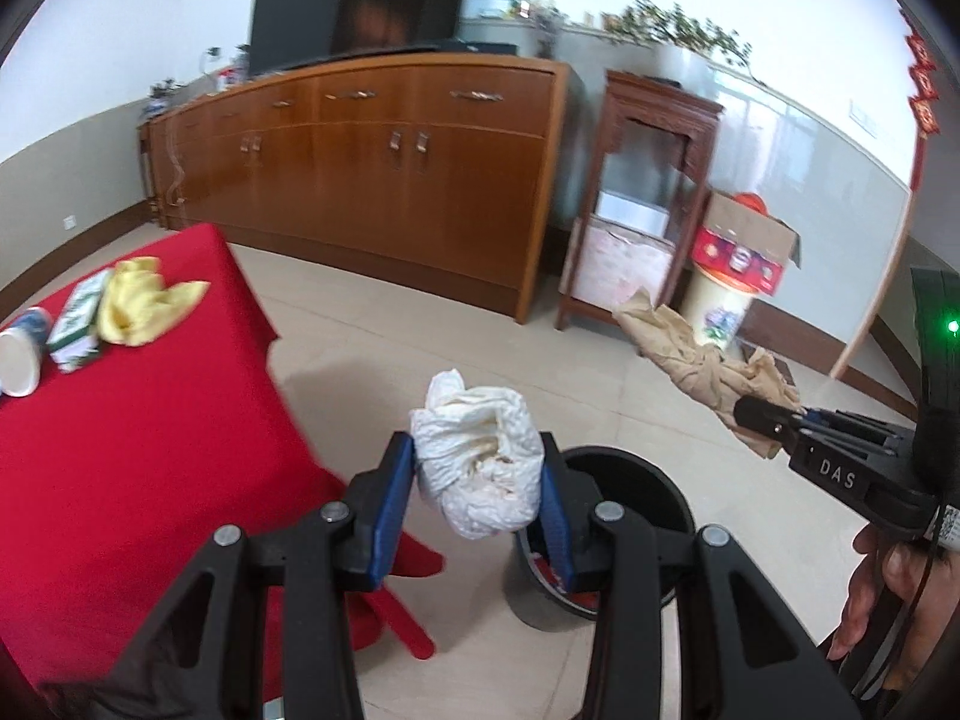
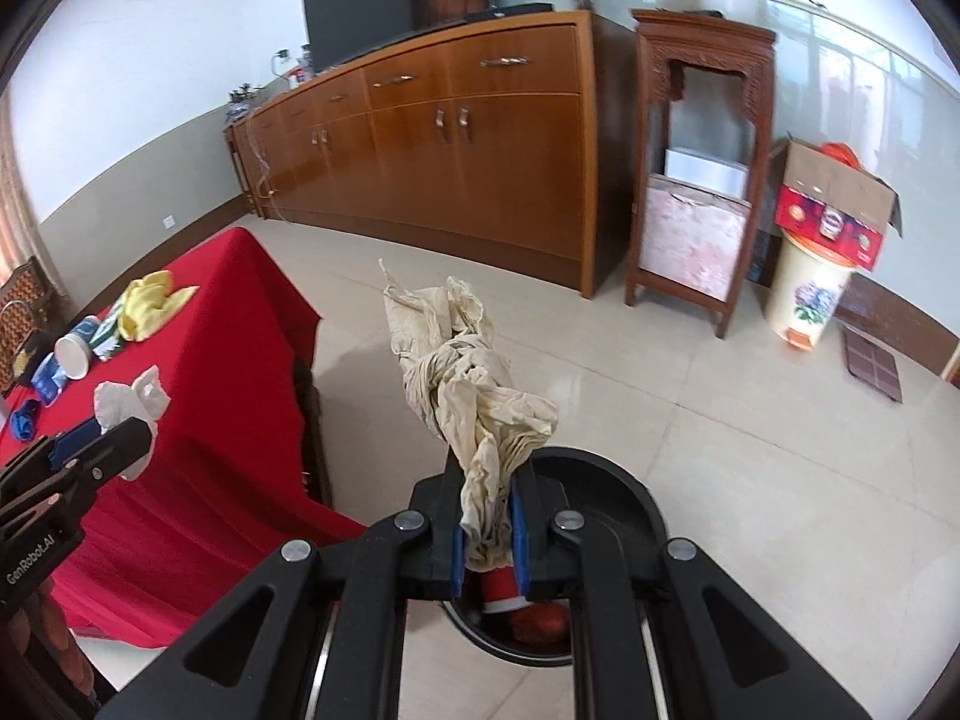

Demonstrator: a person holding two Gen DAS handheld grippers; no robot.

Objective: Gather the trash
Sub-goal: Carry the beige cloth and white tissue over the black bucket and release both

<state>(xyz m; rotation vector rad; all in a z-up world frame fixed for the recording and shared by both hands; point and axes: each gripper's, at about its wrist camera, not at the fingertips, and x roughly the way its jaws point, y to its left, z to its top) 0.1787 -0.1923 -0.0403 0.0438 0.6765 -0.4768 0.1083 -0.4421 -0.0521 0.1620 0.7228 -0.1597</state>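
Between the blue pads of the left gripper sits a crumpled white tissue wad, pinched on both sides and bulging above and below the fingers, held over the floor just beside the rim of a black trash bin. The right gripper is closed almost fully on a twisted piece of beige crumpled paper, which sticks out forward and upward from the narrow gap between its pads; this gripper hangs right above the same bin, and red and white rubbish shows inside it below the fingers. In the left wrist view the right gripper and its beige paper appear at the right edge, with a person's hand wrapped around the handle. To the left stands a bench covered by a red cloth, its corner draping near the bin. On it lie a yellow rag, a green and white packet touching the rag, and a white paper cup on its side just beside the packet. Further back, a long wooden sideboard runs along the wall with a dark television on top. Right of it stand a carved wooden stand and a cardboard box resting on a floral pail.
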